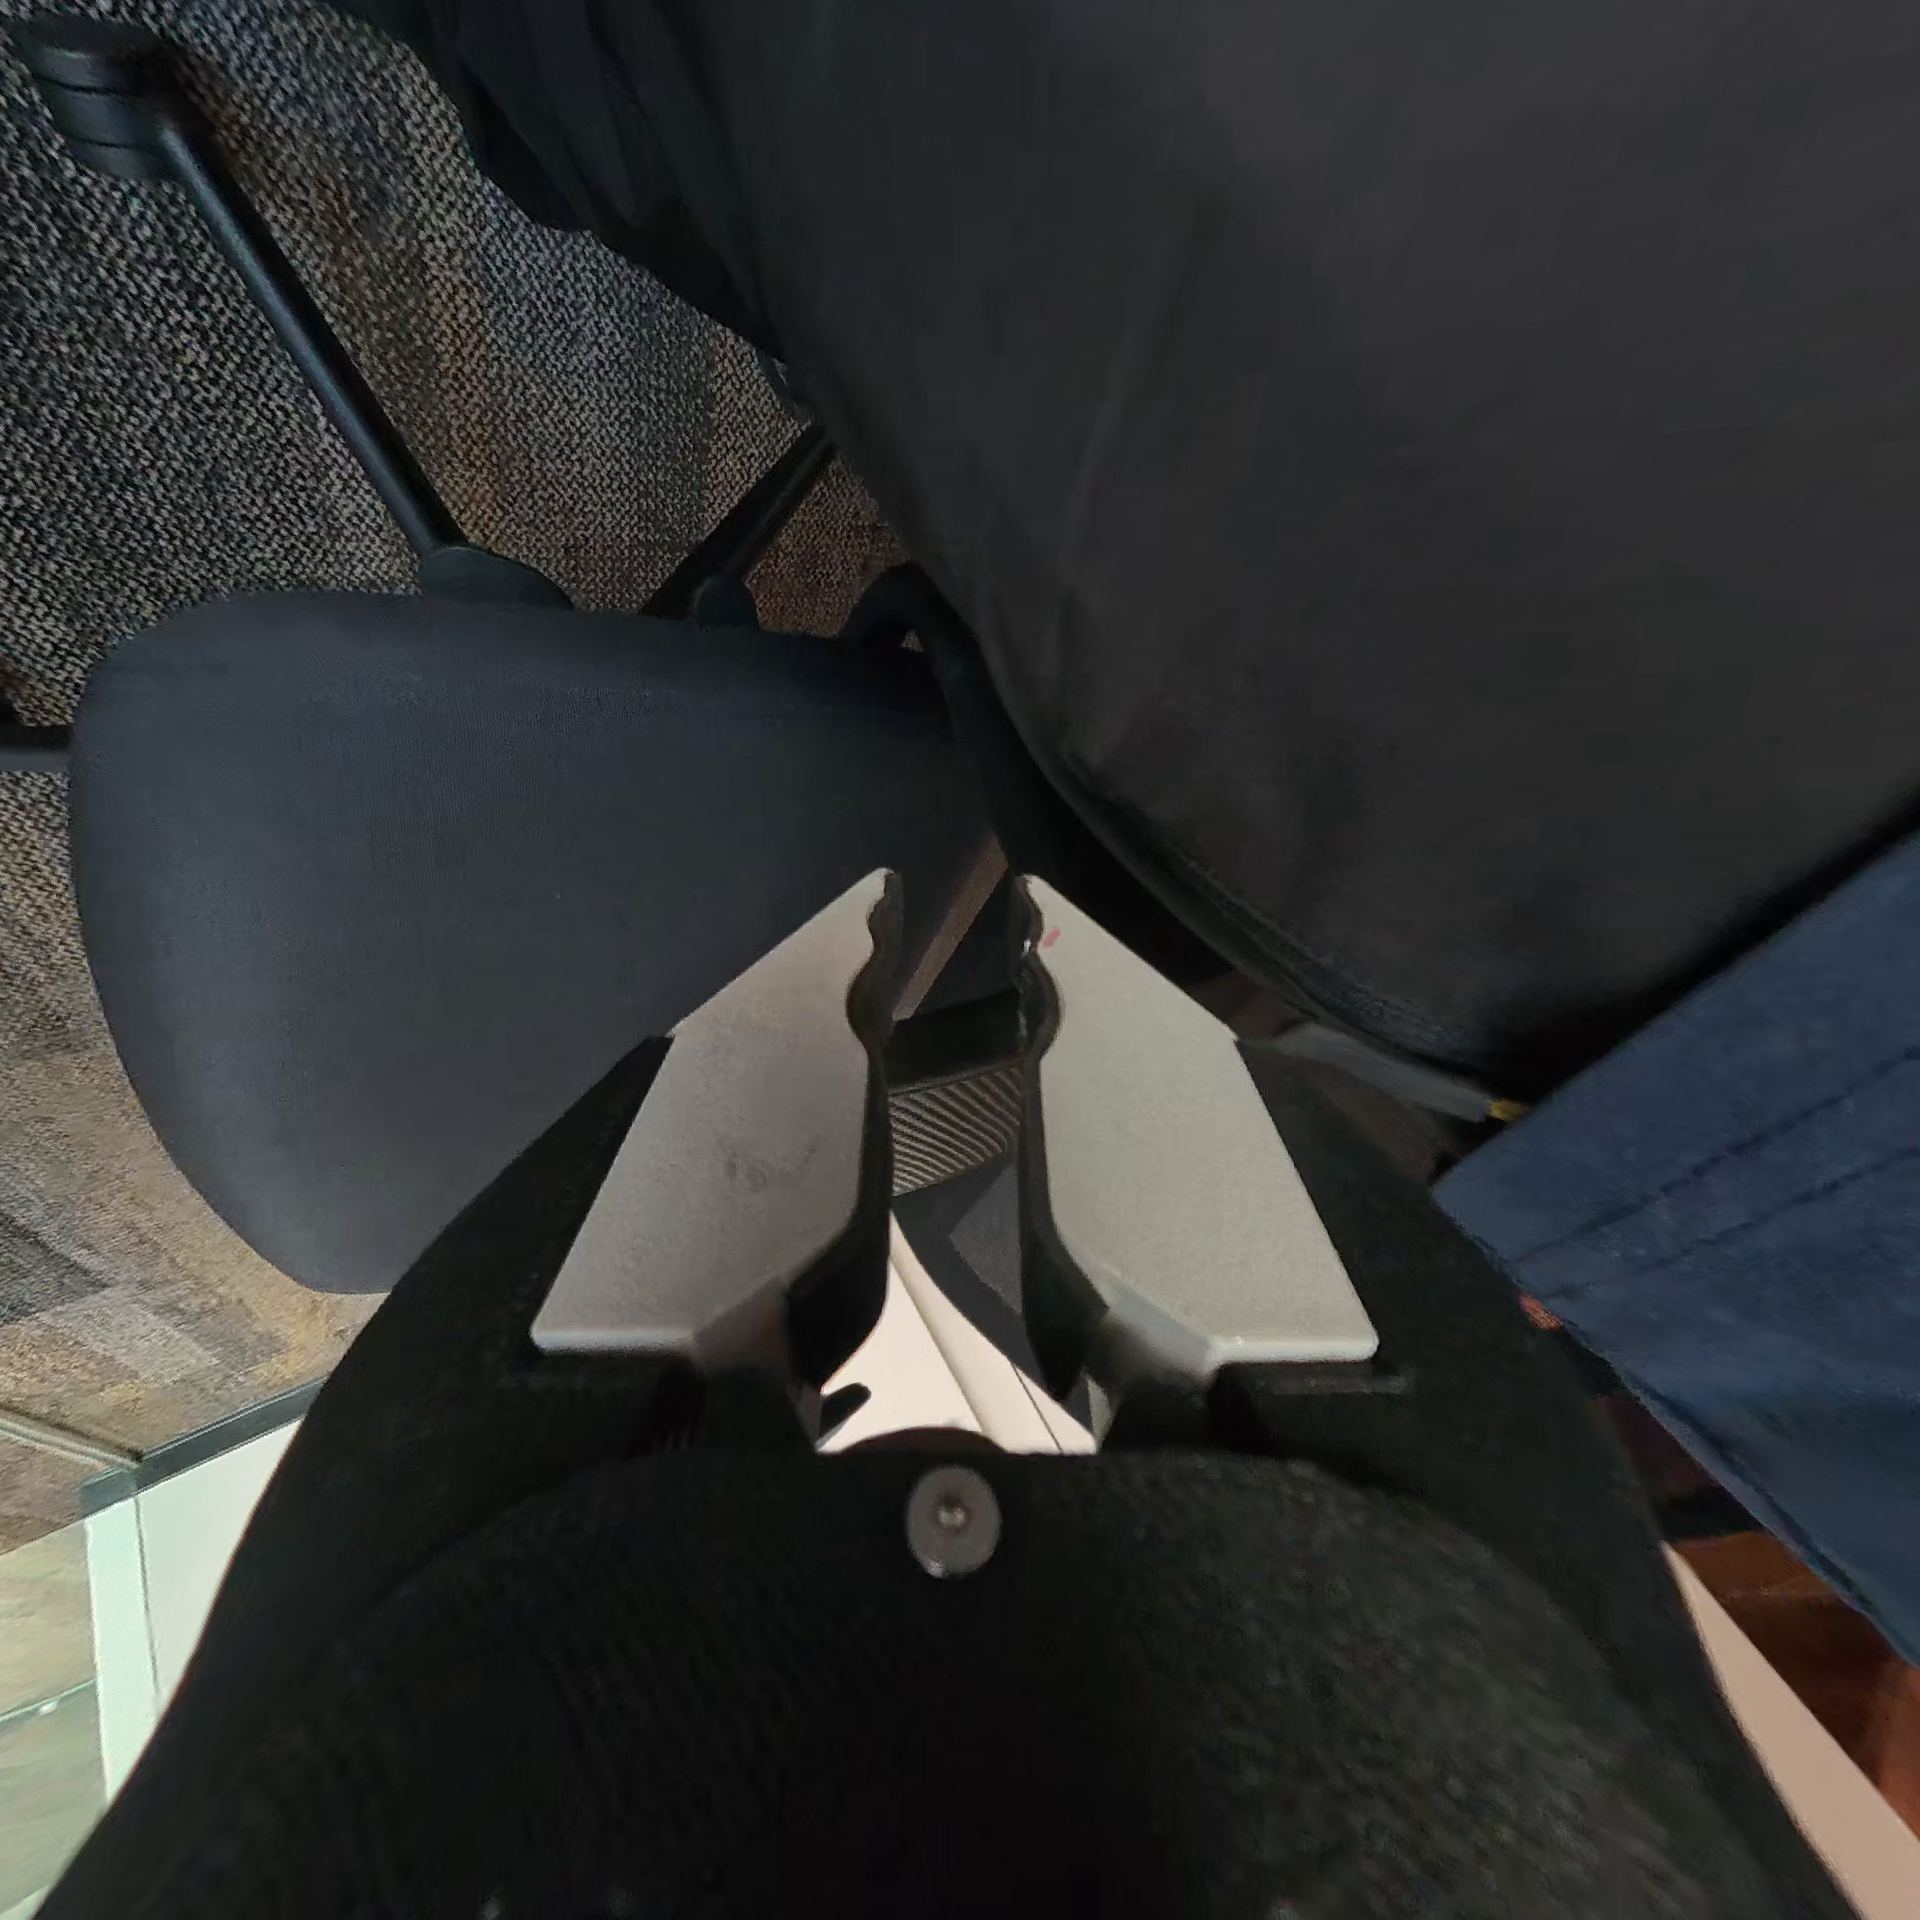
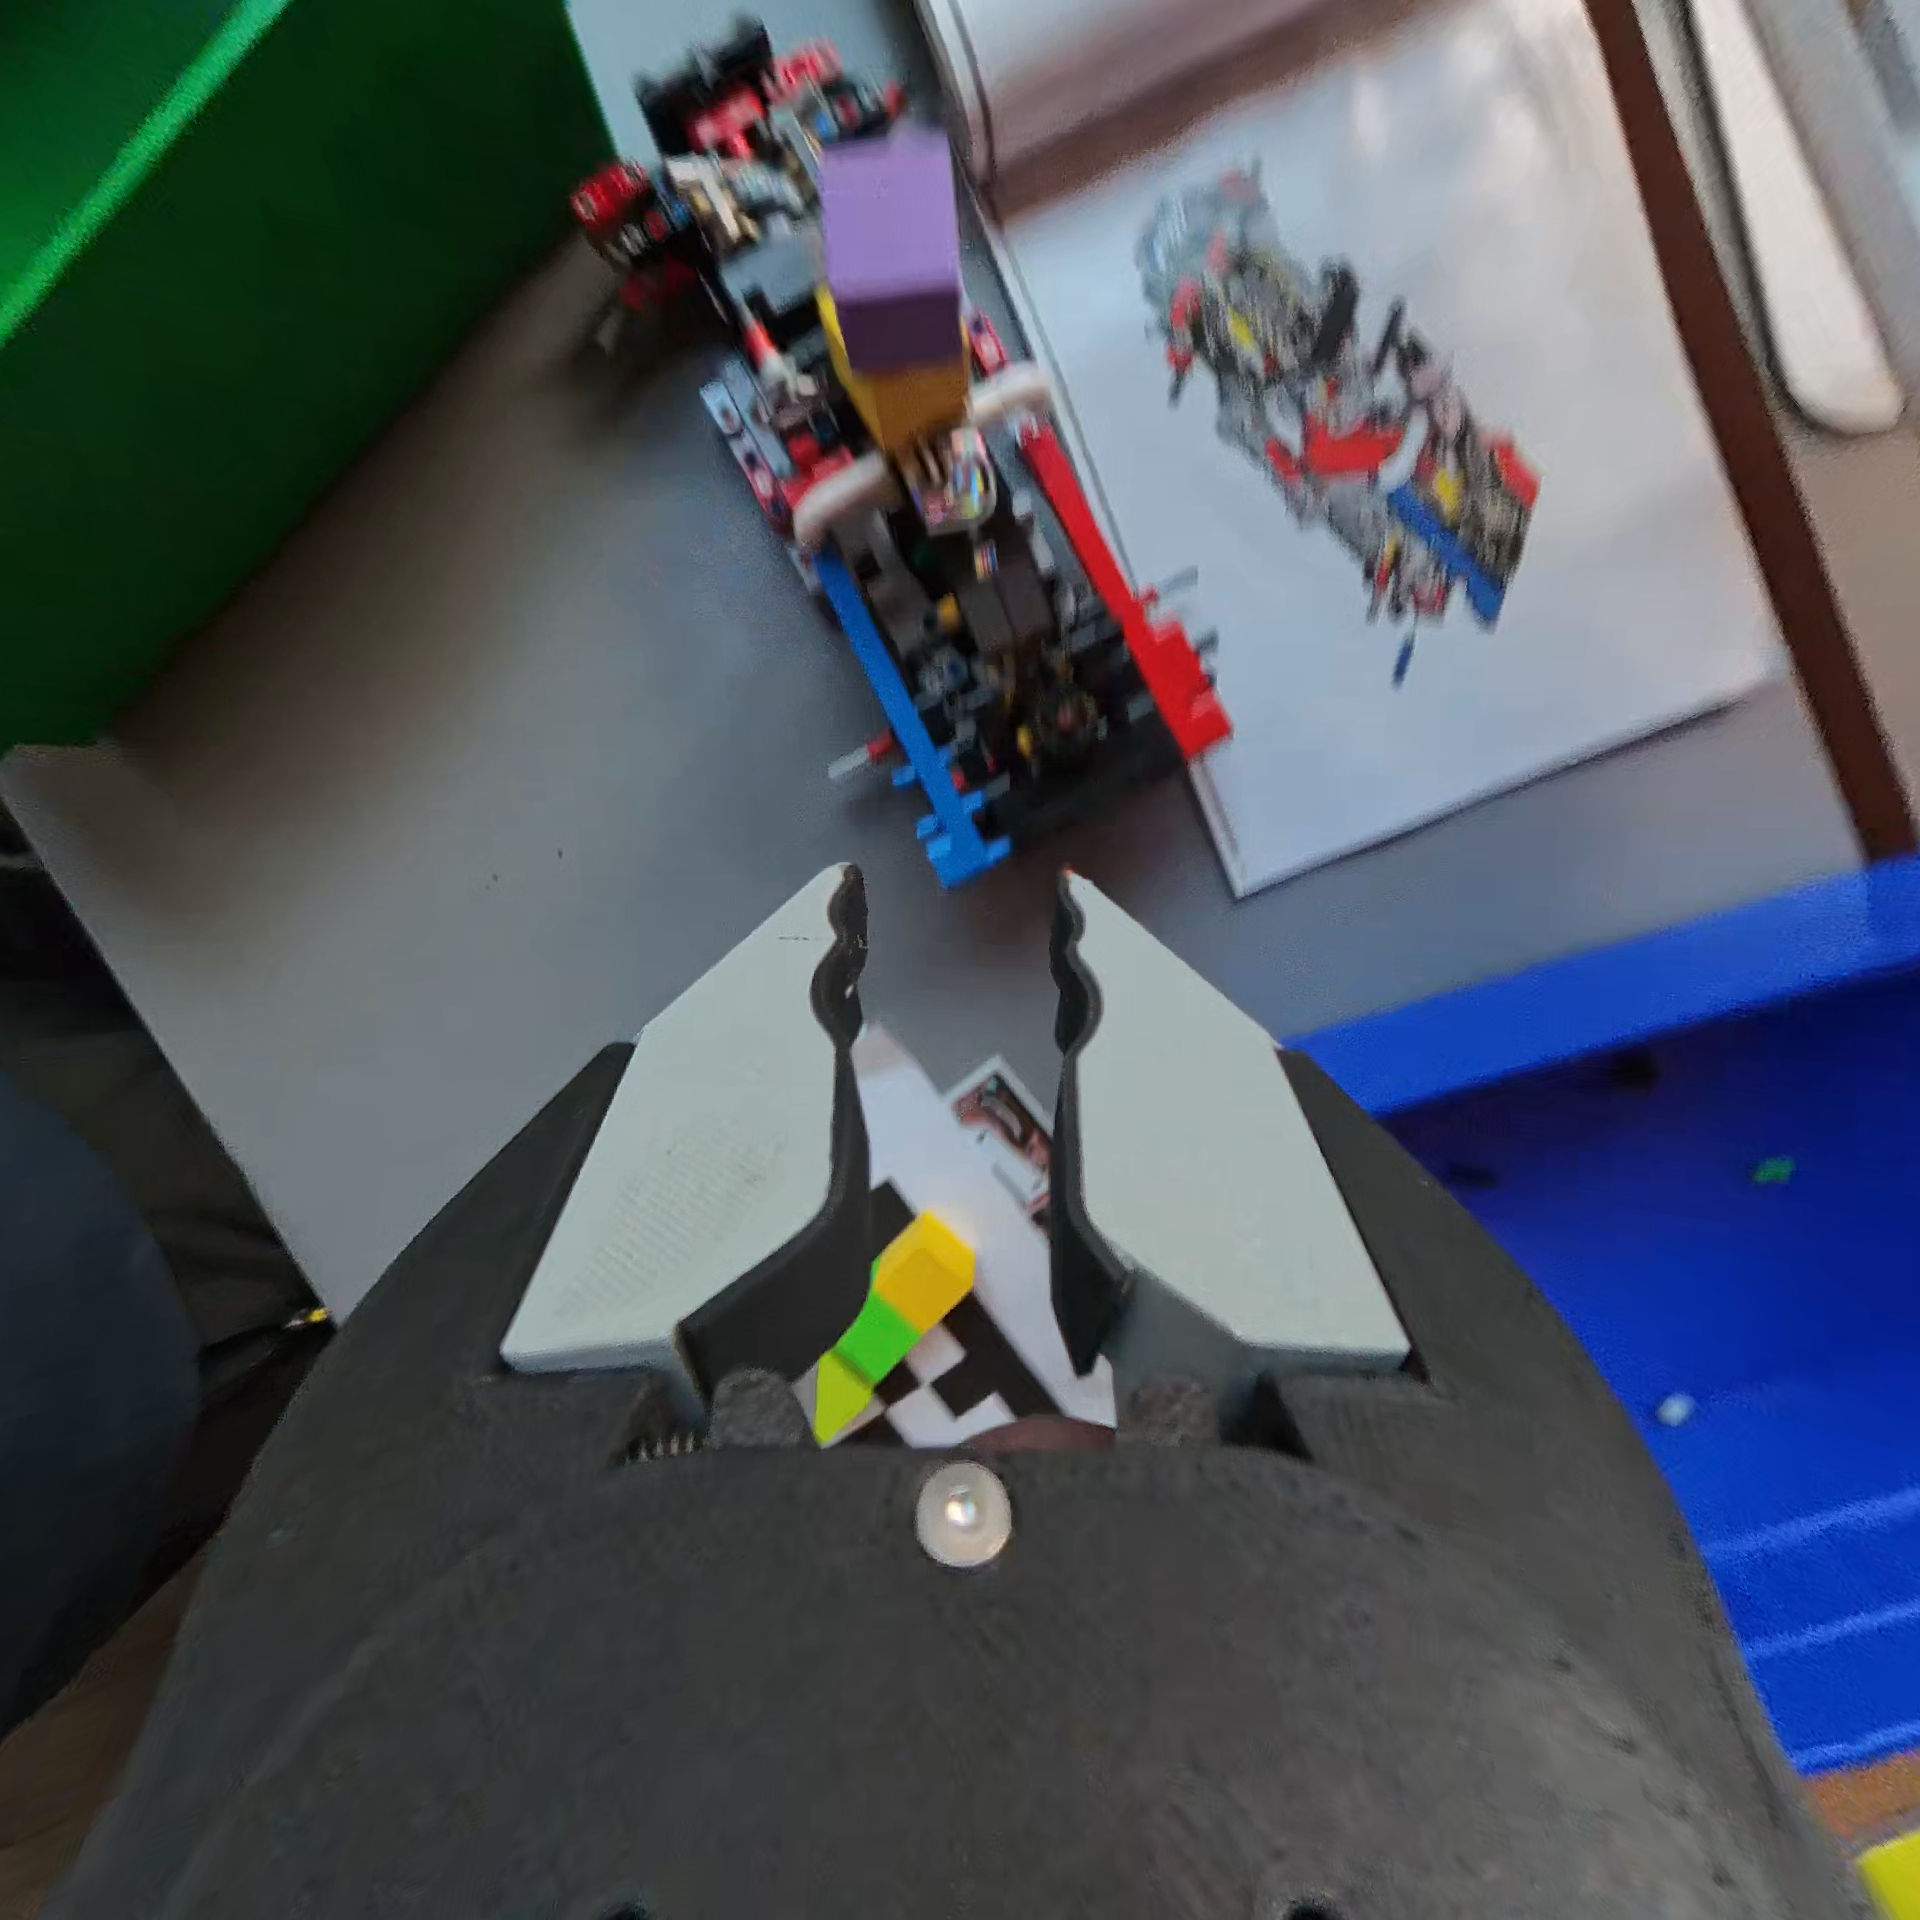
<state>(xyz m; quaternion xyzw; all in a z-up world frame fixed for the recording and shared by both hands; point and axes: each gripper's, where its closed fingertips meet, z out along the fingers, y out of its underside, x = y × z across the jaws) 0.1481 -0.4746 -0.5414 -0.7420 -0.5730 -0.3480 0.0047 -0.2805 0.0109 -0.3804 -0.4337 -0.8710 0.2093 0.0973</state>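
My left gripper (image 1: 956, 935) points at a dark office chair; its armrest (image 1: 468, 914) is just left of the fingertips and the seat (image 1: 1351, 520) is beyond them. A black part with a ribbed tread (image 1: 956, 1127), like a small tyre, fills the gap between the fingers, and both pads press on it. My right gripper (image 2: 956, 914) is open and empty above the grey table (image 2: 468, 779). It is just short of the blue beam end (image 2: 961, 852) of a brick-built model (image 2: 987, 623). A purple block (image 2: 888, 260) stands on a yellow one on top of the model.
An open instruction booklet (image 2: 1455, 468) lies right of the model. A green box (image 2: 260, 312) stands at the left and a blue bin (image 2: 1662, 1299) at the right. A yellow and green block stack (image 2: 894, 1320) lies on a checkered card under the right gripper. Carpet (image 1: 156, 416) shows in the left wrist view. Across from one pair of fingers to the other is roughly 65 cm. The purple block (image 2: 888, 260) is about 12 cm from my right fingertips.
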